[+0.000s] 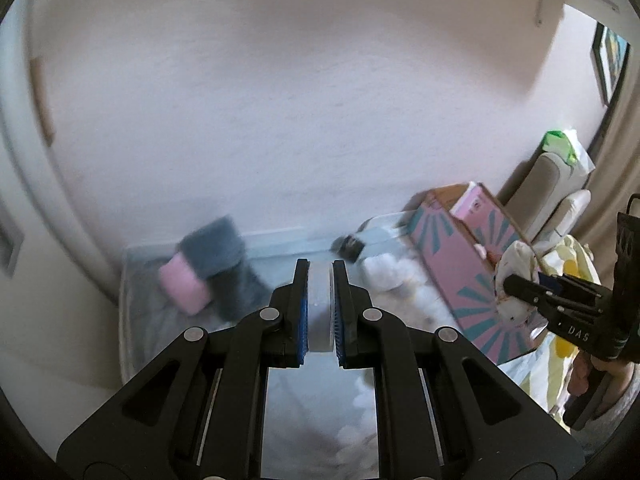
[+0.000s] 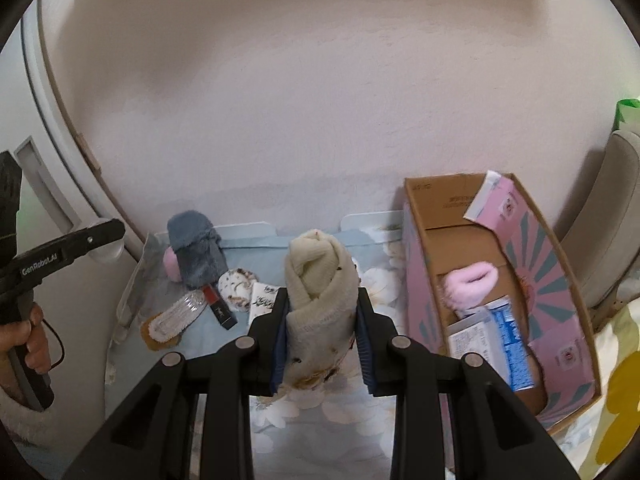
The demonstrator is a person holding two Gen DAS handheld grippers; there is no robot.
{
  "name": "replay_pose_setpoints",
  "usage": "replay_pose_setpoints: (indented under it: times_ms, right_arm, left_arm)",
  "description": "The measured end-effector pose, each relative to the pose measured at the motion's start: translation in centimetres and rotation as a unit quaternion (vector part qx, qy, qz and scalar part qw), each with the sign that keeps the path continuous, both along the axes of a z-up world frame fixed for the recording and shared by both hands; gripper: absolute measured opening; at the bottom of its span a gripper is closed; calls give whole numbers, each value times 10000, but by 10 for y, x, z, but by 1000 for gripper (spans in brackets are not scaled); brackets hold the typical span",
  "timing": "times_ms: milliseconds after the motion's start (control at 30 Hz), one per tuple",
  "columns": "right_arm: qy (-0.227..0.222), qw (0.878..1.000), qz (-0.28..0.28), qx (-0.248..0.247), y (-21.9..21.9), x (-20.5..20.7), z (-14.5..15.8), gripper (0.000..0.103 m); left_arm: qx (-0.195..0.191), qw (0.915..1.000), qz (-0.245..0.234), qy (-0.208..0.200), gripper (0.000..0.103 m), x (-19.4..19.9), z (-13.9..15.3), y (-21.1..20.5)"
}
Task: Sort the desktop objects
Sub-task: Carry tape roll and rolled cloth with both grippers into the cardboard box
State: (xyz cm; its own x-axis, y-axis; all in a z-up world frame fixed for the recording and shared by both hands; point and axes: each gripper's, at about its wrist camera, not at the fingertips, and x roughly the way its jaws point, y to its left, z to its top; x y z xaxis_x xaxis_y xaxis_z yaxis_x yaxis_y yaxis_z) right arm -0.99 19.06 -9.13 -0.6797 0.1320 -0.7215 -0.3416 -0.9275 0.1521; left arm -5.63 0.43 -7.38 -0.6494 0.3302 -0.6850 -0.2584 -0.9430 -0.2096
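The rolled sock [image 2: 320, 280] is ribbed cream knit. The box [image 2: 448, 216] is matt cardboard. The grey earmuff [image 2: 196, 248] looks plush.

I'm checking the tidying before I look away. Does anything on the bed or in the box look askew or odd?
One thing: in the pink cardboard box, a pink printed flap is bent and hangs askew into the opening. The right hand-held gripper clamps a rolled cream sock, apparently stained near its lower end.
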Motion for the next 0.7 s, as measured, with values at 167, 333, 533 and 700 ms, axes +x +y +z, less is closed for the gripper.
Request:
replay_pose_setpoints:
  times_ms: [167, 333, 533, 700]
  right_arm:
    - [-40, 9998, -185, 37, 25, 11, 7, 28]
    - [-139, 9992, -372, 54, 51, 26, 9, 27]
    - [-239, 9975, -668, -8, 83, 47, 6, 27]
    - [-318, 9963, -797, -76, 104, 61, 0, 27]
  left_arm:
    - [-24, 9989, -454, 80, 9, -21, 16, 45]
    - [29, 9956, -938, 89, 9, -39, 26, 97]
    - [-46, 9878, -1550, 131, 9, -50, 28, 164]
    - [-67, 9814, -1920, 51, 9, -58, 23, 214]
